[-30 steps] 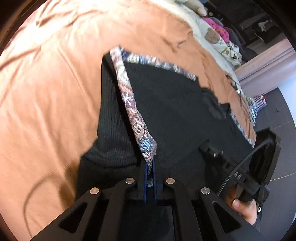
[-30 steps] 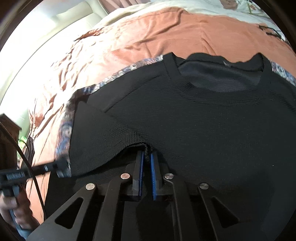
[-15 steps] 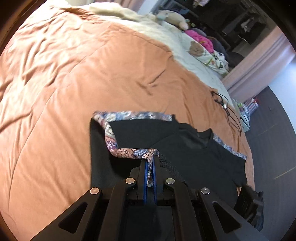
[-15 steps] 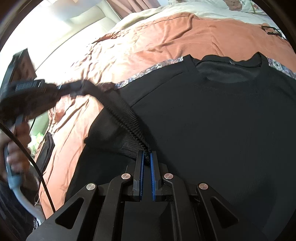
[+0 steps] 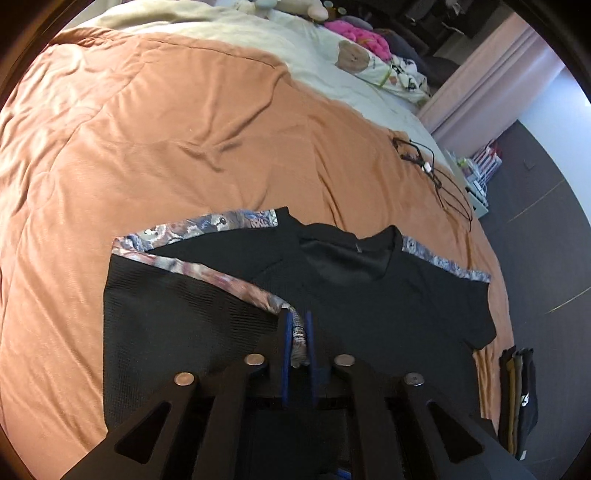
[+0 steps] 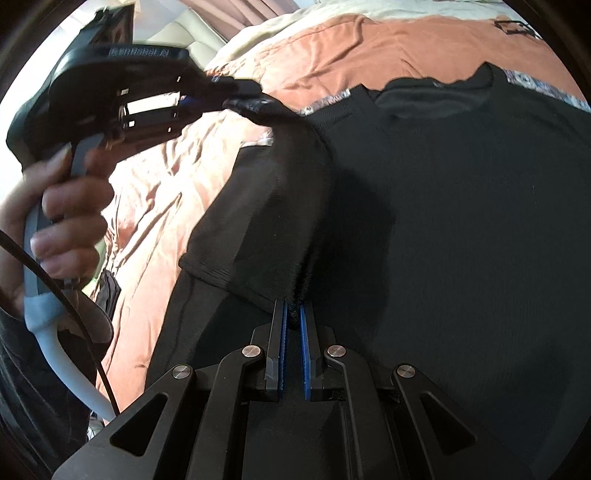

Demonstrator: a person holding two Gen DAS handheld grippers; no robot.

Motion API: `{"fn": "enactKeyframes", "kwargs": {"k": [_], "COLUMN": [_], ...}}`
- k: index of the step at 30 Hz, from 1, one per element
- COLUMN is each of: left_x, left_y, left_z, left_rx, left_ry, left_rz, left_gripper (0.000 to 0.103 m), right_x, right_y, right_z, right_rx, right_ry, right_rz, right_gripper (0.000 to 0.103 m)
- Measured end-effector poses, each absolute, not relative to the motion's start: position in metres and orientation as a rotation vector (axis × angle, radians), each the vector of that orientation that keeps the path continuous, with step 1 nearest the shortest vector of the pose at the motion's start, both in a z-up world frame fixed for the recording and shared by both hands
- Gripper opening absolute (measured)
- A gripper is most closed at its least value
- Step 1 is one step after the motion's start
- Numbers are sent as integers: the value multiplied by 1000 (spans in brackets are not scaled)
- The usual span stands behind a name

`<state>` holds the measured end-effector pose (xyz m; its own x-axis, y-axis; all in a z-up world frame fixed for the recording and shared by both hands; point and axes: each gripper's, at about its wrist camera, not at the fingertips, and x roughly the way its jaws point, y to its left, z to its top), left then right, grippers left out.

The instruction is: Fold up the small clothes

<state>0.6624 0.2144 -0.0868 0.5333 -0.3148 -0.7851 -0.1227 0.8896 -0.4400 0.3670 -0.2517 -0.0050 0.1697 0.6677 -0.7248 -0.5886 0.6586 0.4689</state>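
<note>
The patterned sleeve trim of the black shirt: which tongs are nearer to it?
Left. The patterned sleeve trim runs between the left tongs, whose jaws have just been opening. The right tongs pinch a plain black fold lower on the black shirt.

One black shirt (image 5: pixel 388 317) with patterned trim lies on one orange blanket (image 5: pixel 166 147), and two strips of that trim show along its shoulders, one on each side of the neck opening. Two grippers are in view, the left gripper (image 5: pixel 297 332) and the right gripper (image 6: pixel 293 314), each with two blue-padded fingers, and one hand (image 6: pixel 55 221) shows around the left one's handle. At the far end of the bed sit one bear-printed pillow (image 5: pixel 373 66) and one pink bundle (image 5: pixel 362 35), one black cable (image 5: pixel 436 173) lies on the blanket, and one small stack of folded clothes (image 5: pixel 517 398) sits at the bed's near right edge.
</note>
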Motion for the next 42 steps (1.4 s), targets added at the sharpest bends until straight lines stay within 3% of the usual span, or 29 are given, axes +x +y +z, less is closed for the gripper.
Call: {"fn": "enactKeyframes", "kwargs": {"k": [1,3,16,21,23,29,32,33,34,37,42], "left_x": [660,653,579,559,556,556,560,562,564,565,568], "left_y": [216,224,301,314,316,313,309,307,308,314,314], "left_z": [-87,-87,-130,-149,-156,-172,-176,-179,-180,-180,-178], "left_rx": [-481,-477,-488,-505,-514,-528,-513,-507,-503,-523,-522], "left_ry": [1011,998,1068,1098,1110,1116,1107,1110,1109,1093,1119], "left_rz": [-111,-81,121,138,131,92,74,70,80,110,118], "left_gripper": [31,41,41,41,41,41,28,16,11,6,7], "right_x": [367,367,364,371,373,377,380,379,380,383,385], "right_y": [-251,-250,-243,-249,-256,-278,-295,-303,-311,-336,-393], "right_z": [-8,-14,-20,-15,-12,-1,5,7,10,18,32], "right_rx": [82,77,48,59,74,84,97,100,103,114,148], "right_ry": [1088,1108,1149,1165,1161,1146,1135,1129,1121,1099,1066], "right_rz": [889,878,809,768,755,718,703,698,689,654,573], "right_gripper": [3,3,6,22,35,37,37,37,37,37,40]}}
